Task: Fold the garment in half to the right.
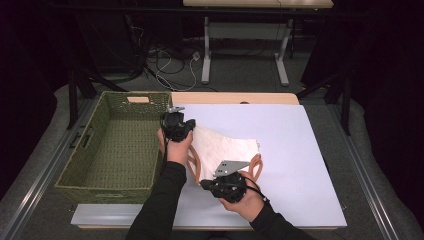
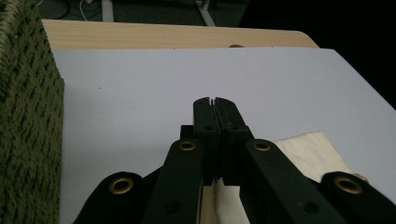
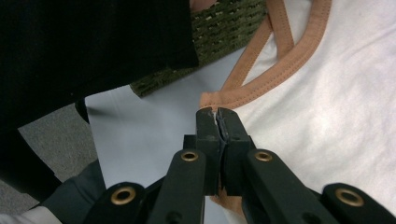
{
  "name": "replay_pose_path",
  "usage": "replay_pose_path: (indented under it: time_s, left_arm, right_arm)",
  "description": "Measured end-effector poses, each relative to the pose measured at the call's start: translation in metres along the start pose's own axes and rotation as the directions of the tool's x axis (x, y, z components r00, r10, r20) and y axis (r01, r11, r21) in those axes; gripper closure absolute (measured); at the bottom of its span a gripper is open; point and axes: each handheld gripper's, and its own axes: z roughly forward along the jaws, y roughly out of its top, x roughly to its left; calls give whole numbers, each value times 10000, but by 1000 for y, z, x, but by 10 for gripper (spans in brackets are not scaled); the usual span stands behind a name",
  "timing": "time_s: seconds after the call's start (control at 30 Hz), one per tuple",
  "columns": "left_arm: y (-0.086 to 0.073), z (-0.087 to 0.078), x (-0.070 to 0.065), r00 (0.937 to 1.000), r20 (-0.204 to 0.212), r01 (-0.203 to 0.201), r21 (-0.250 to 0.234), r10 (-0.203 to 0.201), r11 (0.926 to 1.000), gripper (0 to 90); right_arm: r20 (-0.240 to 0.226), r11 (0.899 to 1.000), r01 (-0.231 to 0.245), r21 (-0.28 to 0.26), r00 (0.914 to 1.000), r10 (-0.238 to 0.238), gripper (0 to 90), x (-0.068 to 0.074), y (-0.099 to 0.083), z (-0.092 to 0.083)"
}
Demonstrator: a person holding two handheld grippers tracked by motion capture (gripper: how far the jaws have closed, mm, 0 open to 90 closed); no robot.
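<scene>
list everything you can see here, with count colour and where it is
woven rectangular basket: 1, olive green, left part of the table, beside the white board
cream cloth bag with orange-brown handles: 1, cream with orange trim, on the white board between the two grippers
flat white board: 1, white, lying on the tabletop
wooden tabletop: 1, light wood, showing past the board's far edge
white-legged desk: 1, pale top, behind on the floor
cables: several, black and white, on the floor behind
left gripper: 1, black, jaws shut, at the bag's far-left part
right gripper: 1, black, jaws shut on the bag's trimmed edge
hands: 2, in black sleeves, entering from the bottom
</scene>
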Motion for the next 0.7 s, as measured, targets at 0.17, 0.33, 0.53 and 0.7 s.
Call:
replay_pose_path:
  time_s: [0.17,0.33,0.53,0.7]
  left_arm:
    - [5,-9,1,10000,-58,39,-153,-40,9999,881]
    - [5,-9,0,9999,-81,-80,120,81,9999,881]
    - [3,3,-2,9993,-93,-363,768,371,9964,881]
    - [1,11,-6,9985,-156,-515,961,533,9940,881]
  right_arm:
    - [-134,10000,75,-29,9999,-76,885,5,8,1]
    - [-100,9998,177,-35,9998,-177,885,6,10,3]
    - [-96,9996,-127,263,9999,130,884,-1,1,9]
    - [-150,9984,-370,426,9992,377,885,-5,-5,9]
